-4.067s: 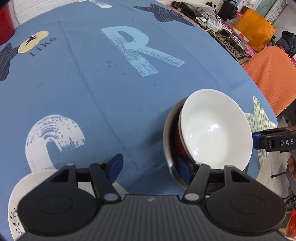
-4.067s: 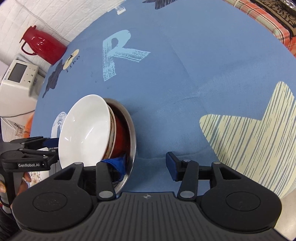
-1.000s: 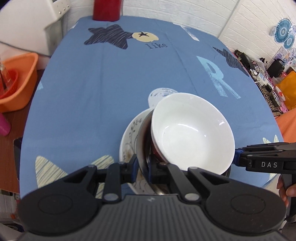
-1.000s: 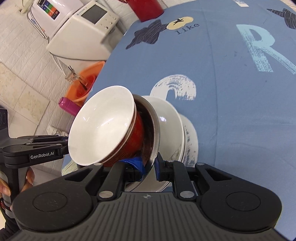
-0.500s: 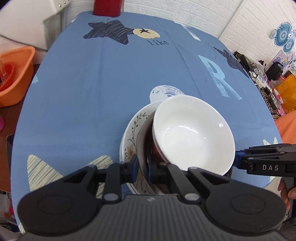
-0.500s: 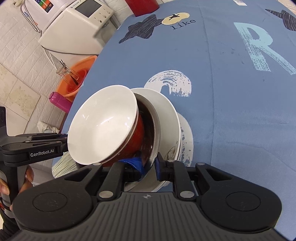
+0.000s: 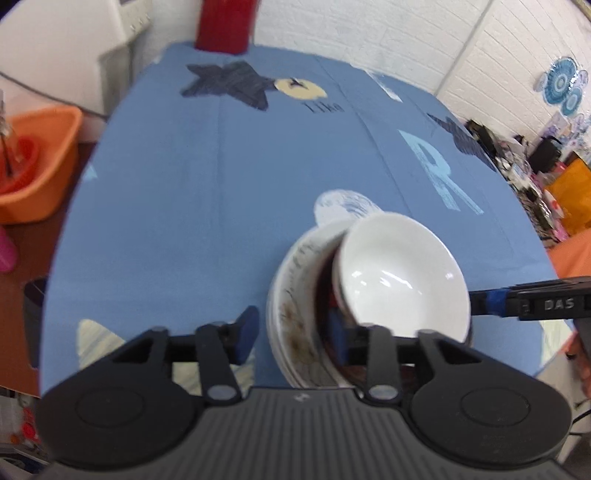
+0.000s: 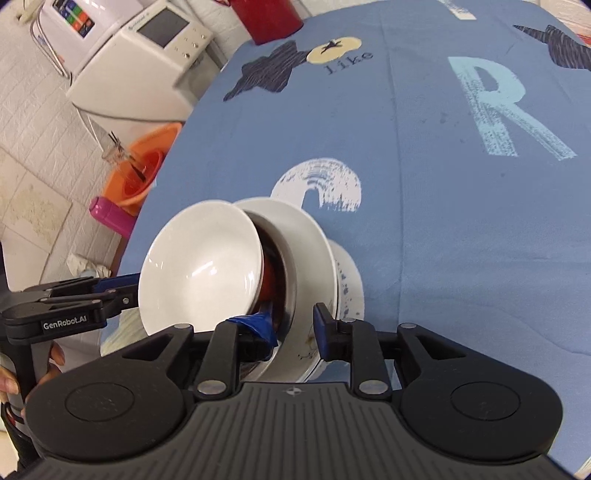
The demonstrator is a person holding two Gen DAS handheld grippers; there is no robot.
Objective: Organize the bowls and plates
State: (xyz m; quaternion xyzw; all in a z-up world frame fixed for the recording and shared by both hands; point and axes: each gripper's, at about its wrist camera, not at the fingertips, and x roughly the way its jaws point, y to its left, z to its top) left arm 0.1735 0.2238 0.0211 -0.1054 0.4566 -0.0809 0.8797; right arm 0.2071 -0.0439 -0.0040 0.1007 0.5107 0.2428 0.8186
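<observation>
A white bowl [image 7: 399, 273] [image 8: 203, 266] is nested in a red bowl [image 8: 269, 280], which lies inside a metal bowl [image 8: 290, 284]. This stack sits tilted on white patterned plates [image 7: 295, 295] [image 8: 317, 254] on the blue tablecloth [image 7: 221, 184]. My left gripper [image 7: 291, 332] is open, its fingers either side of the near rims of the plates and the metal bowl. My right gripper [image 8: 290, 326] is open too, straddling the opposite rims. Each gripper shows in the other's view, the right gripper [image 7: 524, 302] at the right, the left gripper [image 8: 70, 306] at the left.
A red thermos [image 7: 225, 26] stands at the table's far end. Beside the table are an orange basin [image 8: 136, 170], a pink cup [image 8: 110, 218] and a white appliance [image 8: 140, 62]. Clutter [image 7: 535, 158] lies off the right edge. A hand [image 8: 11, 384] holds the left gripper.
Both grippers have opened and let go of the metal bowl's rim. The bowl stack has come down onto the plates.
</observation>
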